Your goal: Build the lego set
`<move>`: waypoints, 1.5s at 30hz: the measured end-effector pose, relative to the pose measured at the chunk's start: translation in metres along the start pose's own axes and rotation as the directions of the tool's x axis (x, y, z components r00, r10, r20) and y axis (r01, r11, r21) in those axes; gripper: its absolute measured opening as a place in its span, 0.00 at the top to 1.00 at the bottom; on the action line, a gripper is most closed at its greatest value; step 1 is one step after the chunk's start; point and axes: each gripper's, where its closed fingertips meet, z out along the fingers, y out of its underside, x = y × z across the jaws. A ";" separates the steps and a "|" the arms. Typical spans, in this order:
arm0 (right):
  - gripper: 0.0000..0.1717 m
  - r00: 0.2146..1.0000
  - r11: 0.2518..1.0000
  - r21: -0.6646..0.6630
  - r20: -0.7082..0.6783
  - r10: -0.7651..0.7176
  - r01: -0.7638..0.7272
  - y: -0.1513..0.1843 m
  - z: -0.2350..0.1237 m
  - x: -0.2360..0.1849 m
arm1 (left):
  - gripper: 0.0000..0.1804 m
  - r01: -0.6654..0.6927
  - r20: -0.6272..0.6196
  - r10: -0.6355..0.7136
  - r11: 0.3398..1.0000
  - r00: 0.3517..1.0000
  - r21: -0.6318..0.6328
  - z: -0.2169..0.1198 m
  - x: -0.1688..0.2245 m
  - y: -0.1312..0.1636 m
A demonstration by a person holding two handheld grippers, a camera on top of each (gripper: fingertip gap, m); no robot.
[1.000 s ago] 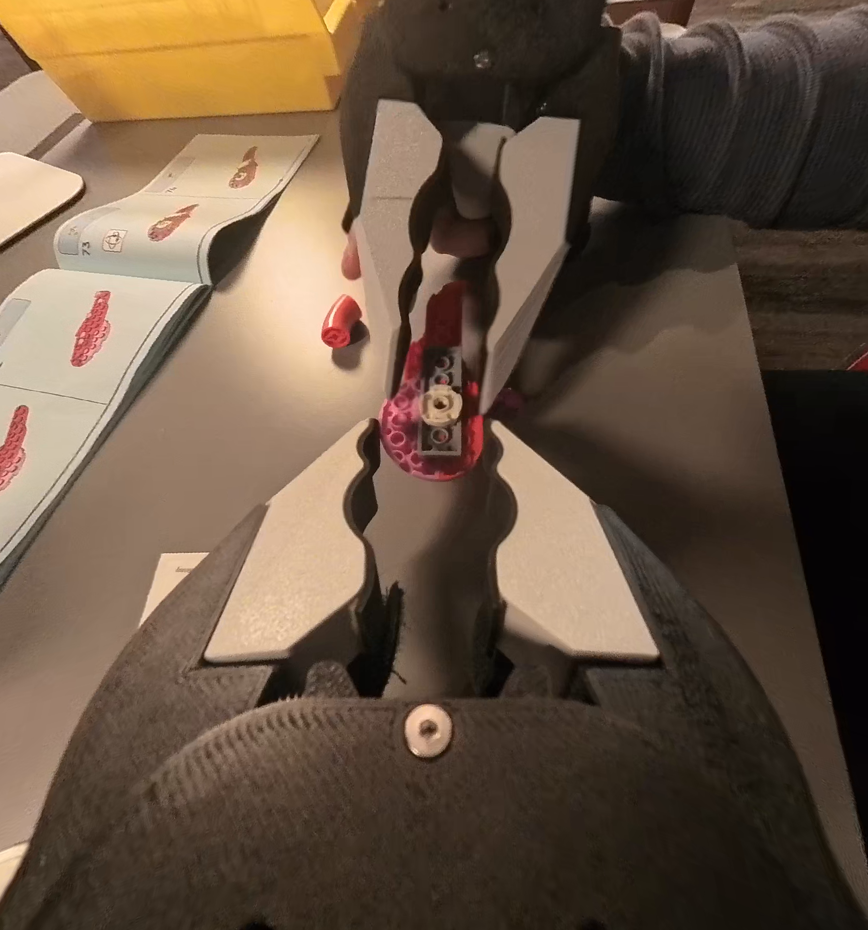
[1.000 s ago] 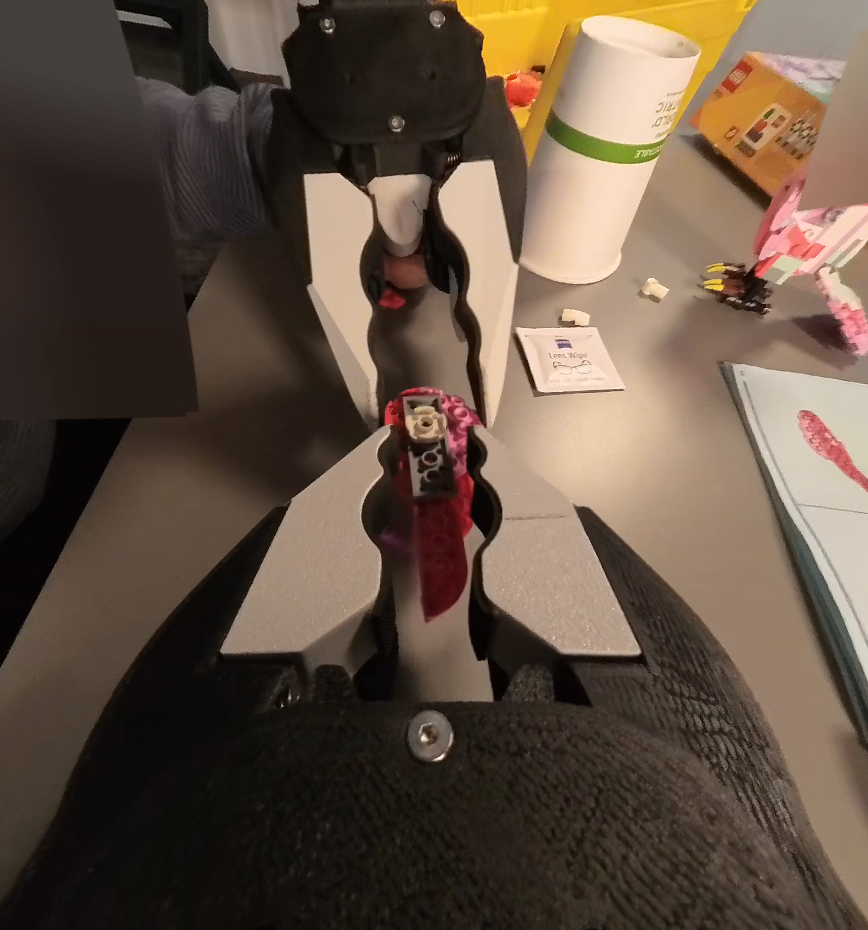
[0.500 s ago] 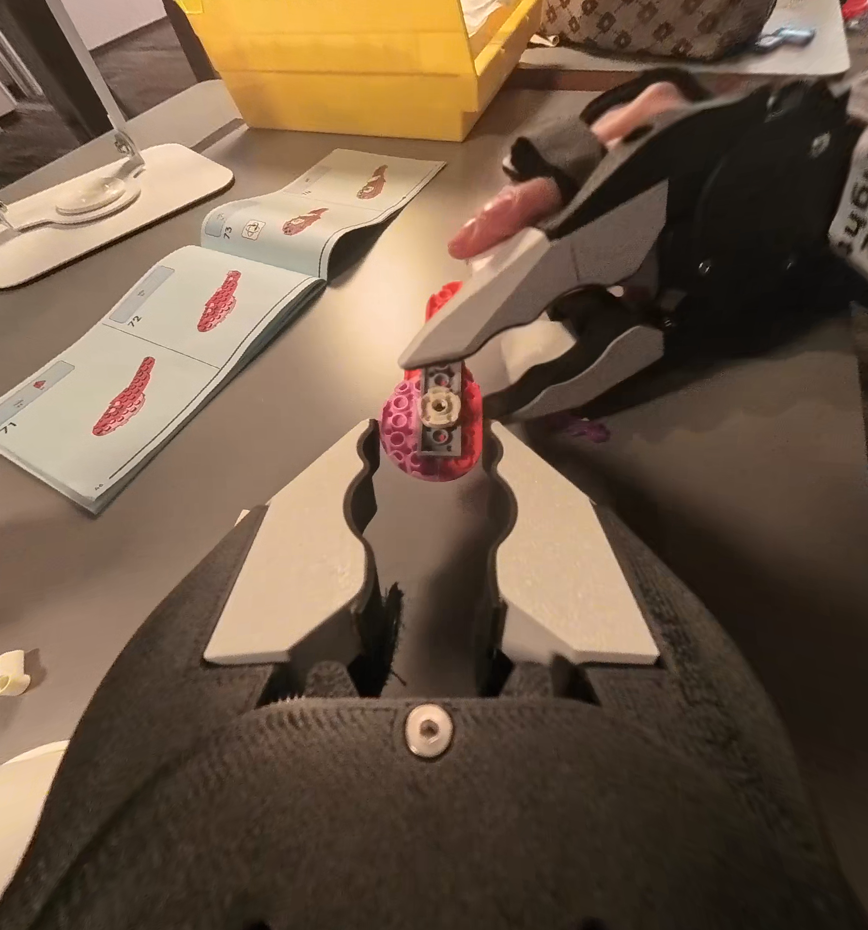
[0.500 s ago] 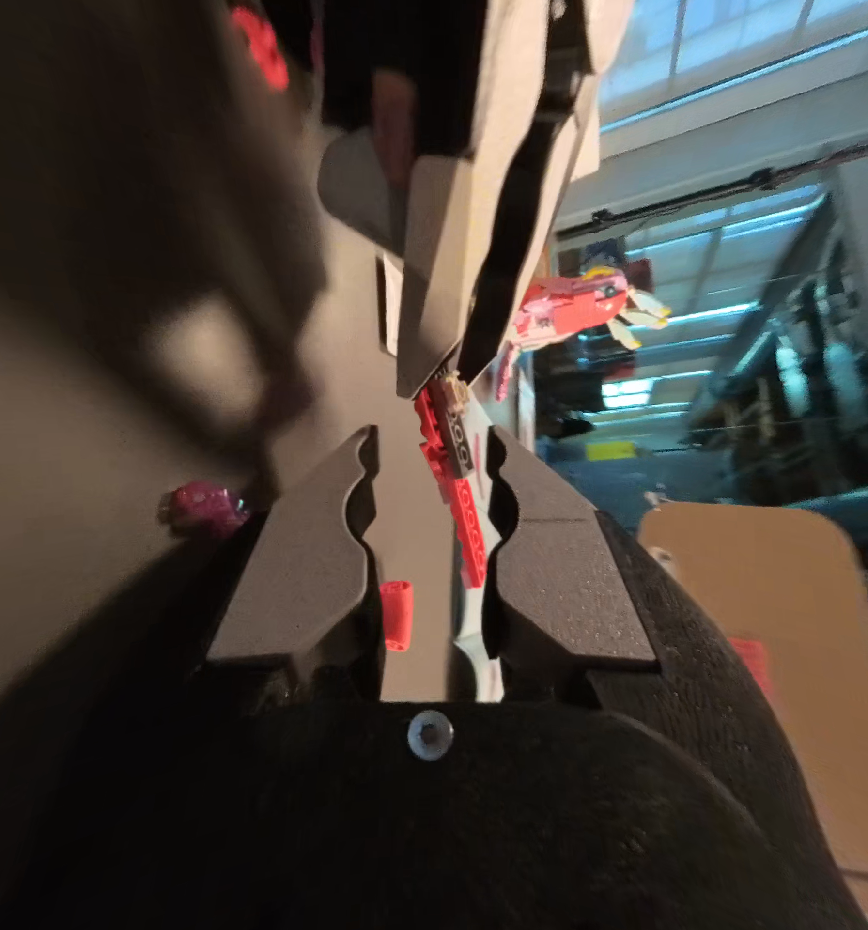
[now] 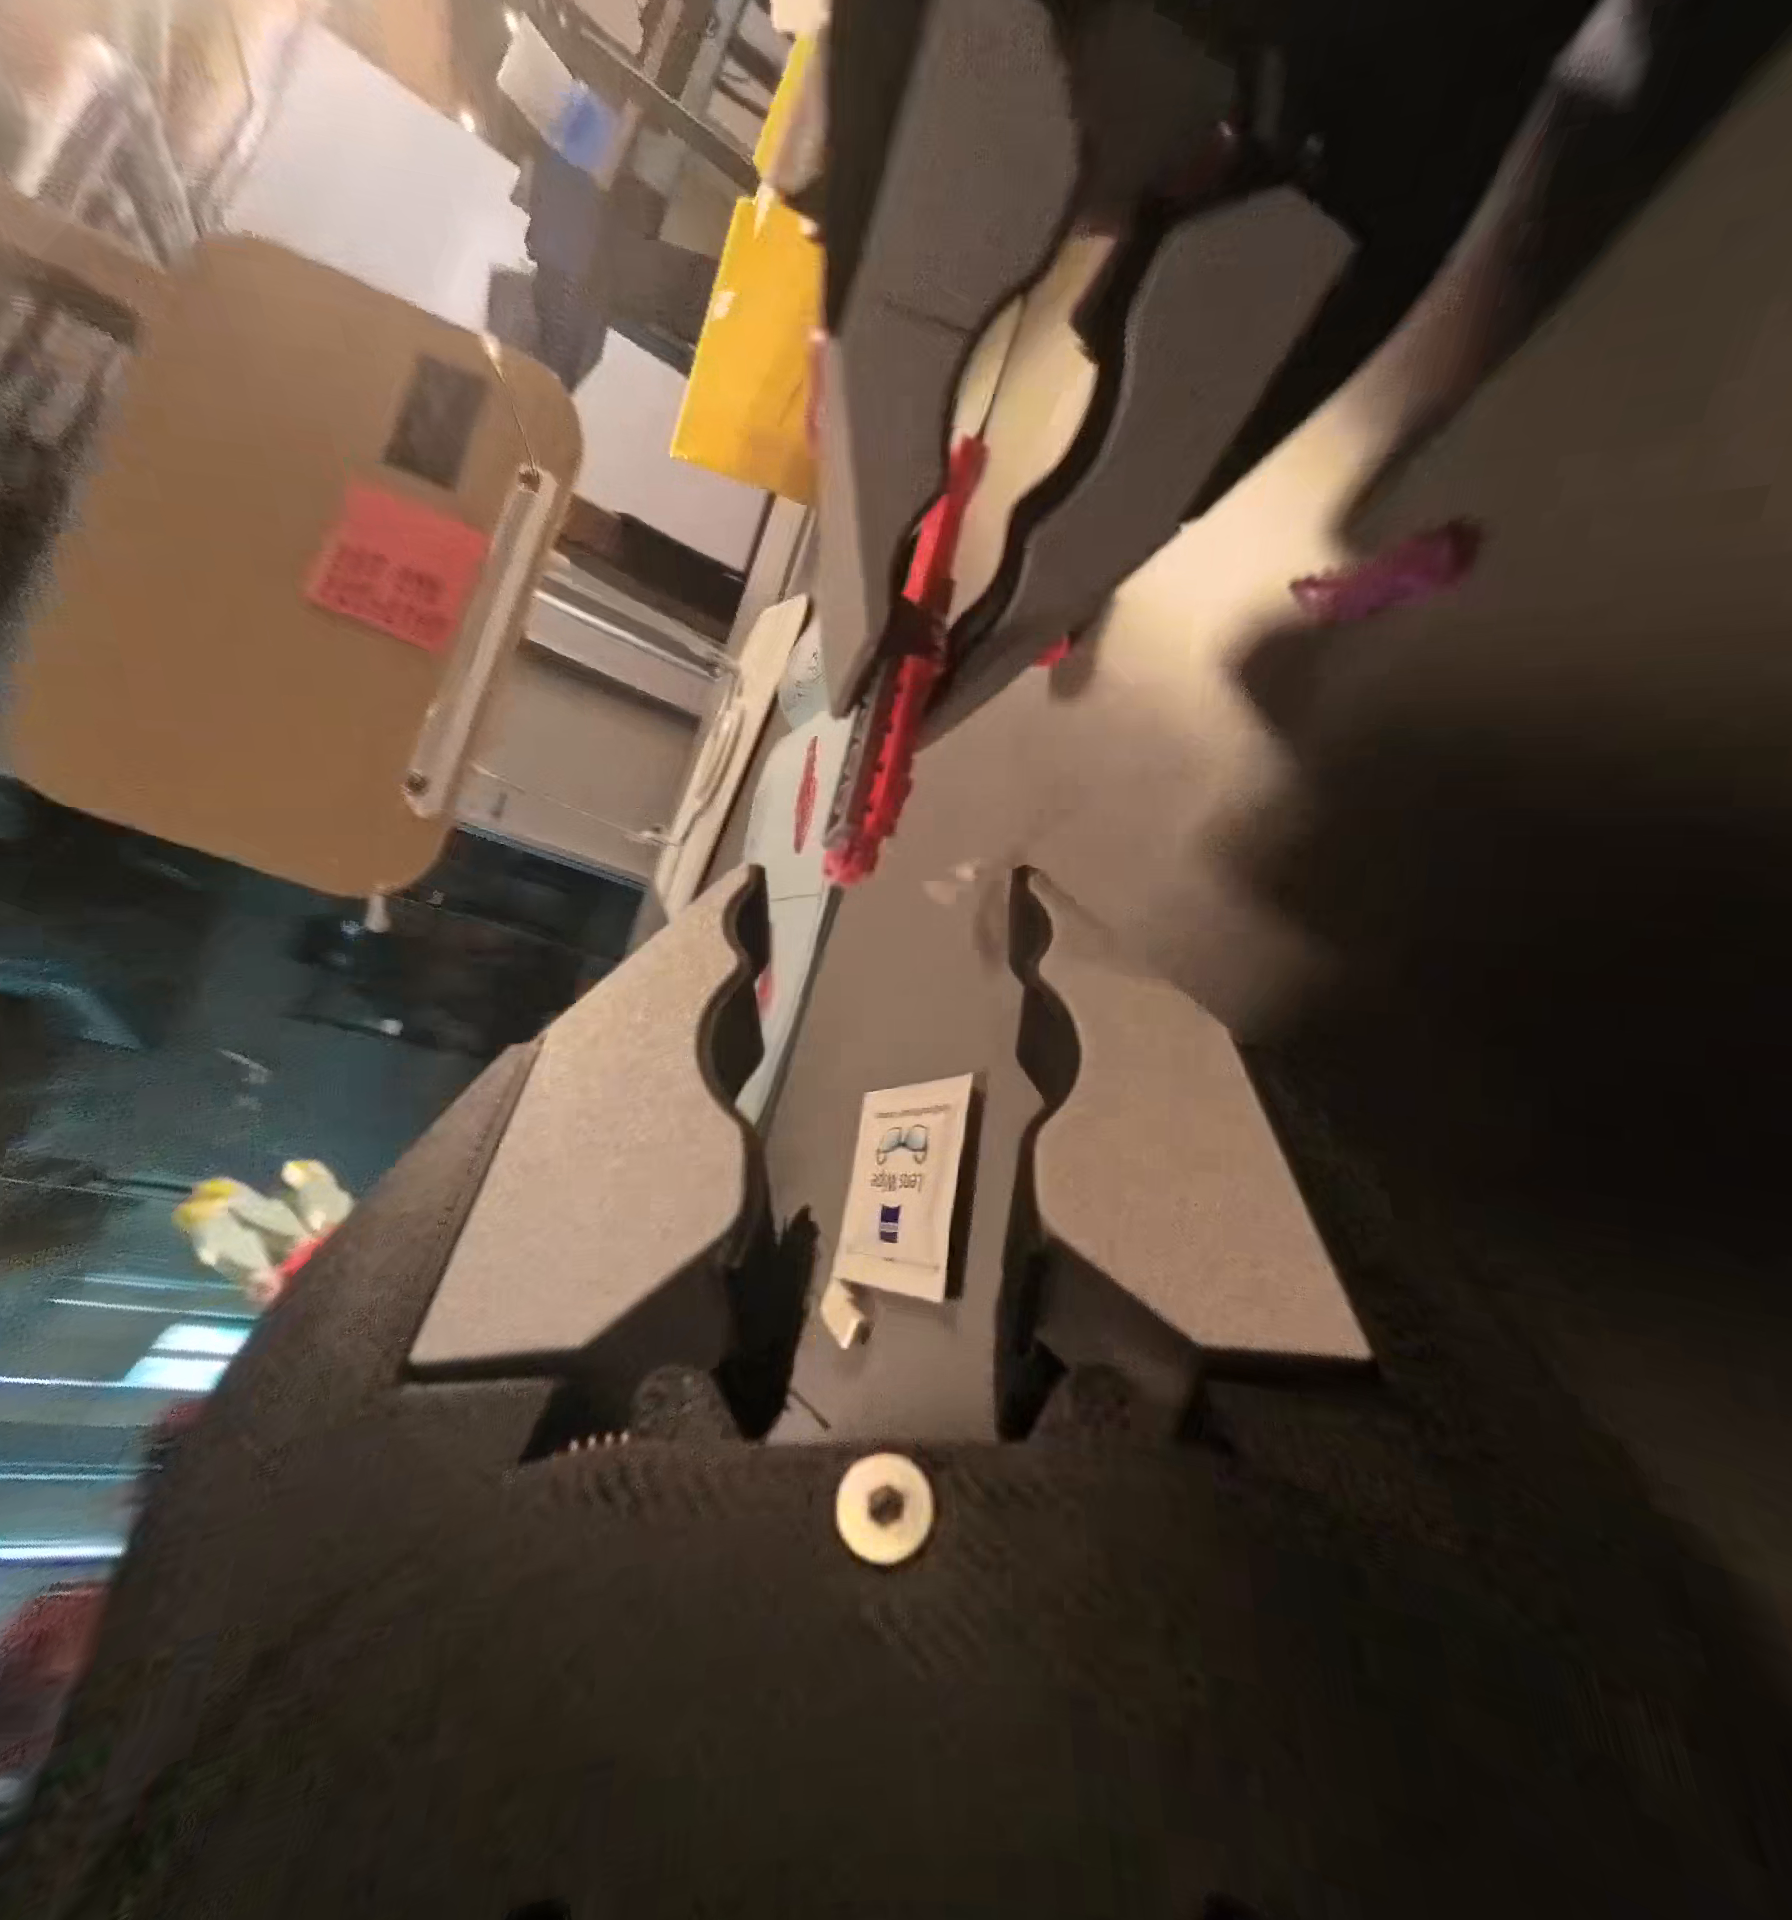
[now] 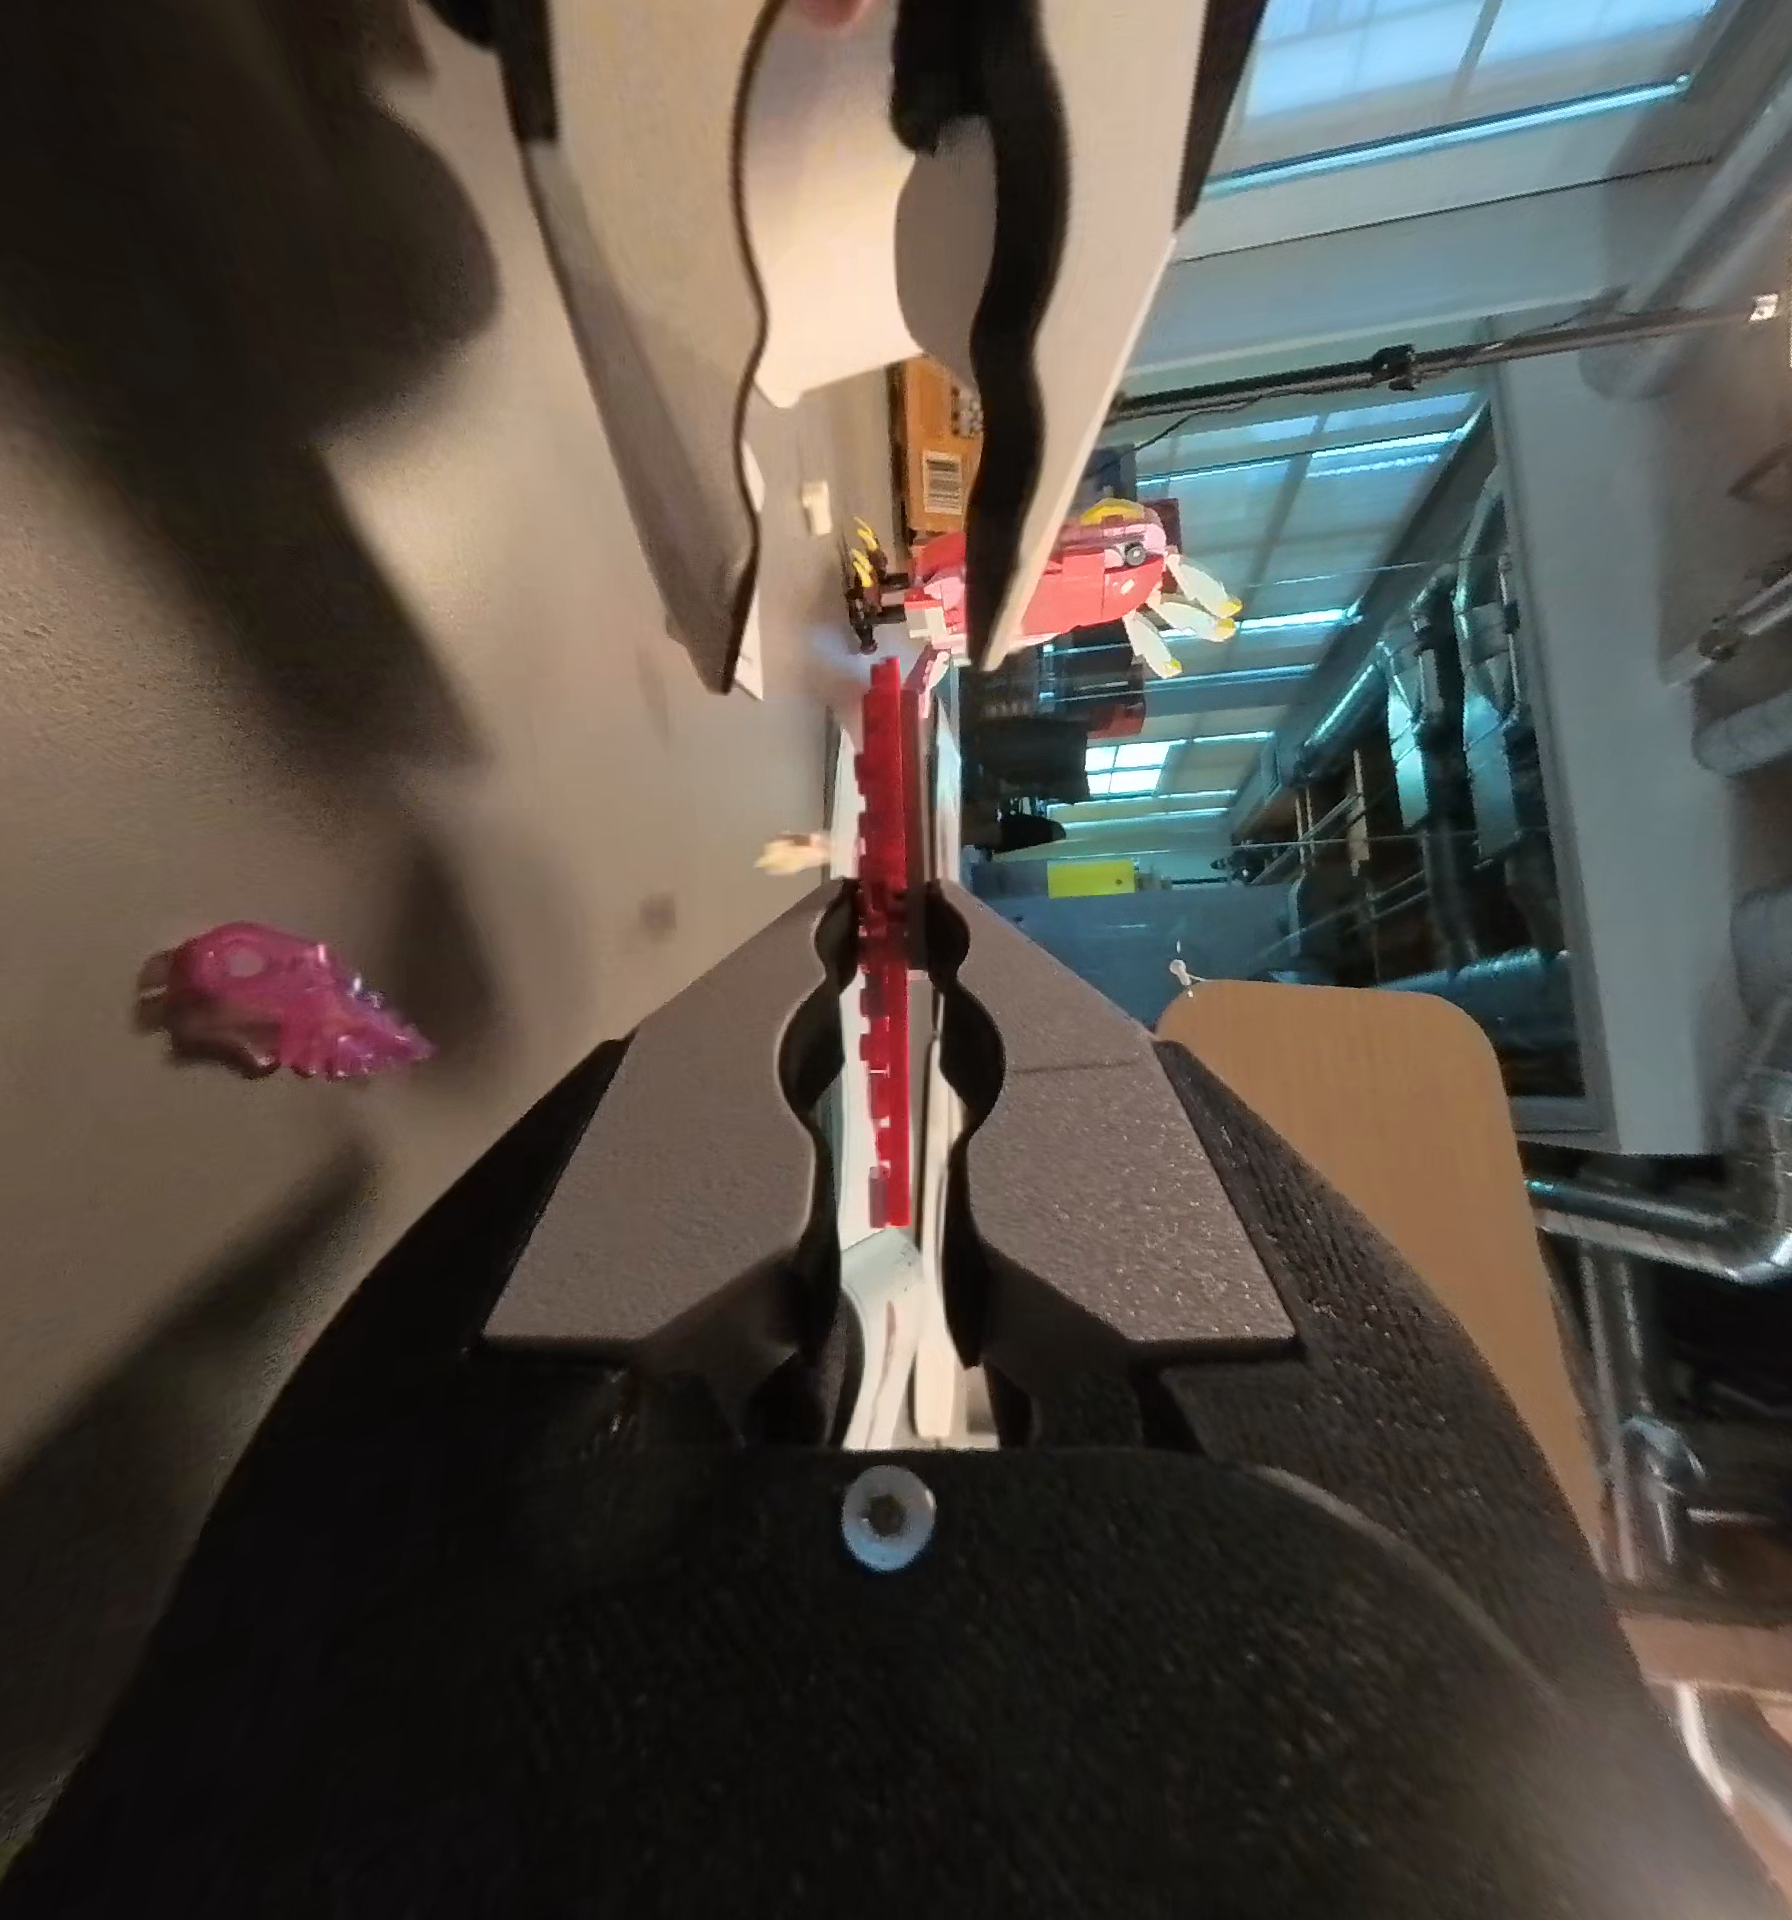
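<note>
My right tongs (image 6: pixel 884 902) pinch a thin red brick plate (image 6: pixel 887 790) edge-on; probably light, stiff, best held mid-length. At twelve o'clock, my left tongs (image 5: pixel 884 883) gape empty.

Before us, our grippers' matt grainy grey fingers (image 6: pixel 663 1174), a studded red plastic plate (image 6: pixel 887 810), glossy translucent pink piece (image 6: pixel 279 1003), smooth table (image 6: pixel 580 831).
</note>
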 end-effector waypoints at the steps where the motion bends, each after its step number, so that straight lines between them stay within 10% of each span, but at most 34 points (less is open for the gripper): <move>1: 0.95 1.000 1.000 0.004 -0.004 -0.007 0.007 -0.001 -0.001 0.000 | 0.75 -0.041 0.017 0.041 0.999 0.999 -0.002 0.001 0.000 0.000; 19: 0.87 0.978 0.964 0.179 0.100 0.181 -0.196 -0.019 -0.016 0.001 | 0.95 -0.407 0.160 0.397 0.913 0.903 0.029 -0.015 0.004 -0.010; 22: 0.76 0.857 0.842 0.176 0.193 0.478 -0.510 0.000 -0.025 0.017 | 0.95 -0.420 0.152 0.413 0.908 0.898 0.012 -0.027 0.003 0.004; 25: 0.80 0.578 0.568 0.125 0.291 0.763 -0.813 0.032 -0.029 0.035 | 0.95 -0.400 0.108 0.395 0.916 0.912 0.031 -0.036 0.010 0.009; 30: 0.87 0.172 0.332 -0.257 0.495 0.852 -0.907 0.038 -0.005 0.004 | 0.95 -0.430 0.067 0.425 0.900 0.903 0.077 -0.031 0.024 -0.003; 36: 0.86 0.172 0.479 -0.525 0.528 0.832 -0.704 0.013 0.030 -0.039 | 0.95 -0.430 0.056 0.427 0.900 0.903 0.071 -0.031 0.026 -0.002; 45: 0.86 0.127 0.373 -0.593 0.414 0.901 -0.713 0.009 0.044 -0.045 | 0.95 -0.412 0.023 0.411 0.909 0.911 0.069 -0.029 0.030 0.001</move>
